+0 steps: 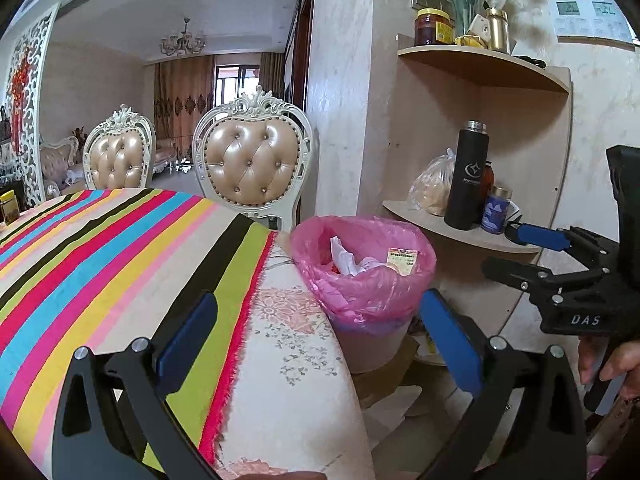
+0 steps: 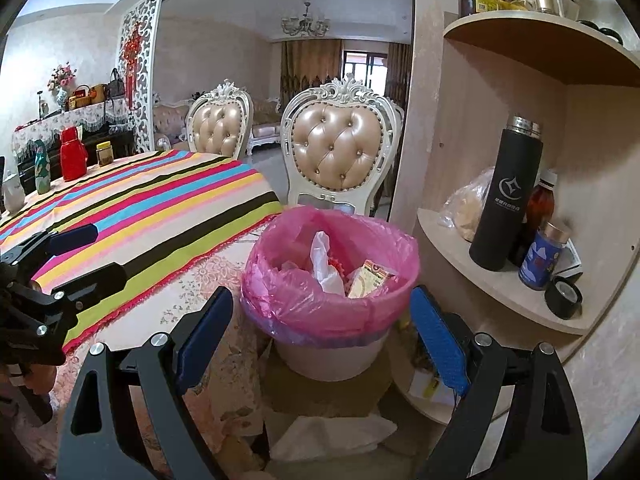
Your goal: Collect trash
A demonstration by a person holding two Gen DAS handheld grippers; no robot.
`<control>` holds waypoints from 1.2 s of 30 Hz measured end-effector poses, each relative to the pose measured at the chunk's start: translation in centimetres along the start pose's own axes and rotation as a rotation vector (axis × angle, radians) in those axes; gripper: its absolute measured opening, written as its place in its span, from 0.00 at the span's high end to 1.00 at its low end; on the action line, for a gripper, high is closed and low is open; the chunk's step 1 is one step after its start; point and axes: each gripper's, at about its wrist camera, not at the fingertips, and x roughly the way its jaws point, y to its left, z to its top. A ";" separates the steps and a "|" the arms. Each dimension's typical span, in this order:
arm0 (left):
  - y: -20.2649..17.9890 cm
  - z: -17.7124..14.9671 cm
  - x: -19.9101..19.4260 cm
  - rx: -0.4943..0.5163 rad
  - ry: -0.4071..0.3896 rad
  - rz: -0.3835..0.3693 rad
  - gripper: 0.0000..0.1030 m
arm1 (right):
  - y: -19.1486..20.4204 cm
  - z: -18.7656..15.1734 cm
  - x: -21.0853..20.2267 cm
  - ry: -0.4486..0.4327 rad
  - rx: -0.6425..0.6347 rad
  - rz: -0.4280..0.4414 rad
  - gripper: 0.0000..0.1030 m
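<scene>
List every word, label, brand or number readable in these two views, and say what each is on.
"DAS": on the black body of the right gripper, seen from the left wrist.
Black flask: a logo with small print, too small to read.
Wall thermostat: display digits, blurred.
Yellow packet in the bin: print unreadable.
Jar labels on the shelves: unreadable.

Striped cloth [image 2: 140, 204] covers table [image 2: 192, 300]; red flask [image 2: 73, 154] stands there.

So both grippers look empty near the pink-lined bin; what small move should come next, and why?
Probably swing the right gripper away from the pink-lined trash bin to look for more litter. Its jaws stand open with nothing between them, the left gripper is empty too, and the bin already holds a white bag and a yellow packet.
</scene>
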 end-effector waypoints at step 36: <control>-0.1 -0.7 0.7 0.031 0.018 0.023 0.04 | 0.2 -0.5 0.4 0.008 0.002 0.028 0.17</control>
